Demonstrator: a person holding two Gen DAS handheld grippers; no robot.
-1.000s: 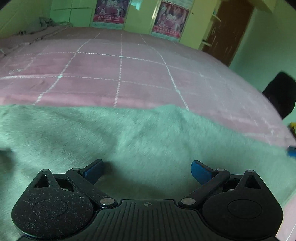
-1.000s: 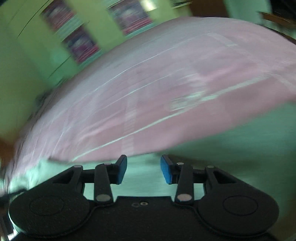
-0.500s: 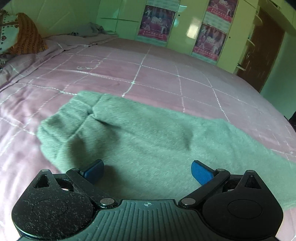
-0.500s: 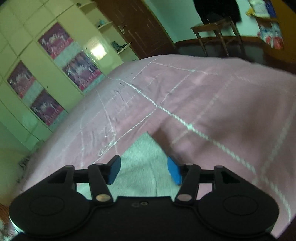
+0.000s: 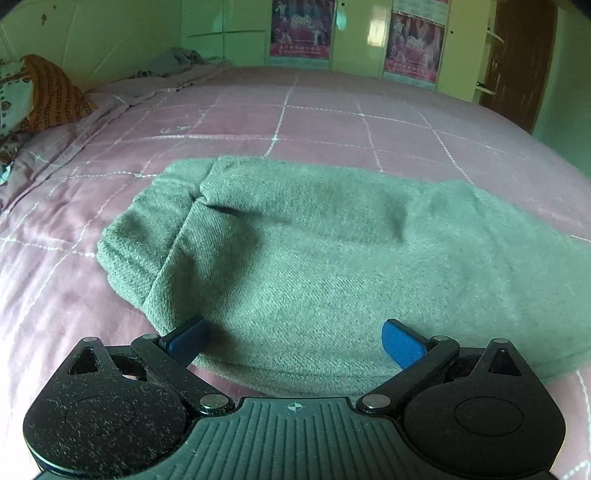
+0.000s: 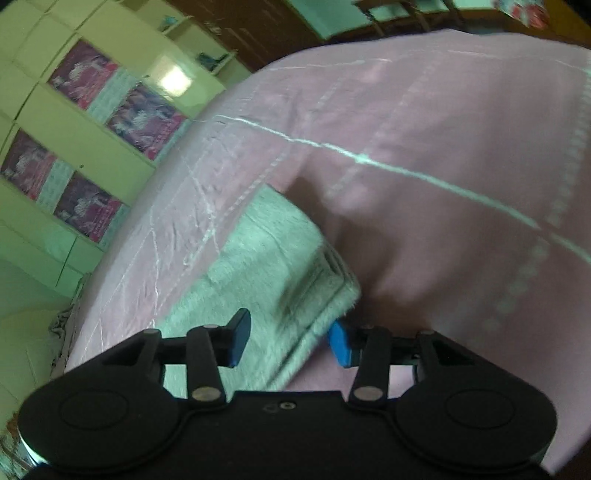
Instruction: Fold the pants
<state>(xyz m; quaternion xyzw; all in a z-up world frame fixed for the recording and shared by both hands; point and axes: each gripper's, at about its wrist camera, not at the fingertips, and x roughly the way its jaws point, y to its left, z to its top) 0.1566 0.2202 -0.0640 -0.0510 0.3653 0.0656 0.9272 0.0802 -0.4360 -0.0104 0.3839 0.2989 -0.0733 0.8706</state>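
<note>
The green pants [image 5: 332,266] lie folded on the pink bedspread [image 5: 295,122], the waistband end at the left. My left gripper [image 5: 293,341] is wide open and empty, hovering over the near edge of the pants. In the right wrist view the other end of the pants [image 6: 266,266] lies flat on the bed. My right gripper [image 6: 290,343] is open, its blue fingertips on either side of the pants' corner edge, holding nothing.
A patterned orange pillow [image 5: 40,96] and crumpled grey cloth [image 5: 173,61] sit at the bed's far left. Wardrobe doors with posters [image 5: 413,44] and a brown door [image 5: 517,55] stand behind the bed. A wooden table [image 6: 406,11] stands beyond the bed edge.
Both grippers have drawn back from the pants. The left view now shows the whole folded garment lying flat. The right gripper has opened wider and tilted over the pants' end.
</note>
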